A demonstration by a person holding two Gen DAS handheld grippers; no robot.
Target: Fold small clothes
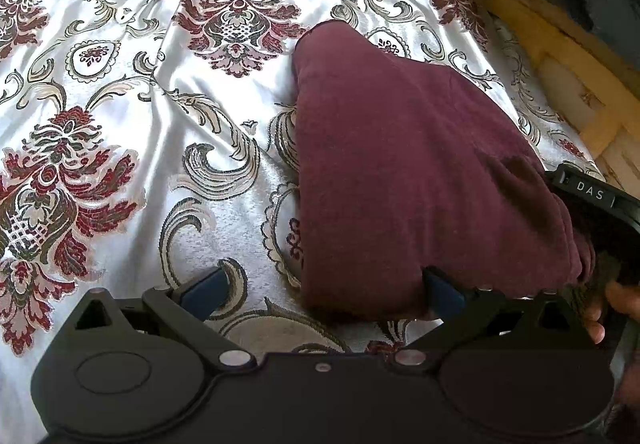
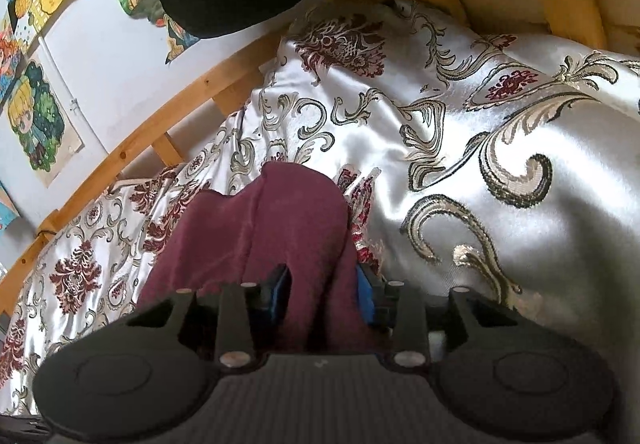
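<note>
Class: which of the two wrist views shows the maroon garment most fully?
The left wrist view: the maroon garment lies spread on the bedspread. The right wrist view shows only a bunched part between the right gripper fingers.

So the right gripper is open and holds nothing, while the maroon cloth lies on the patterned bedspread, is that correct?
Not quite. The right wrist view shows the right gripper shut on a fold of the maroon cloth, which sits between its blue pads. The rest holds: the cloth lies on the patterned bedspread.
</note>
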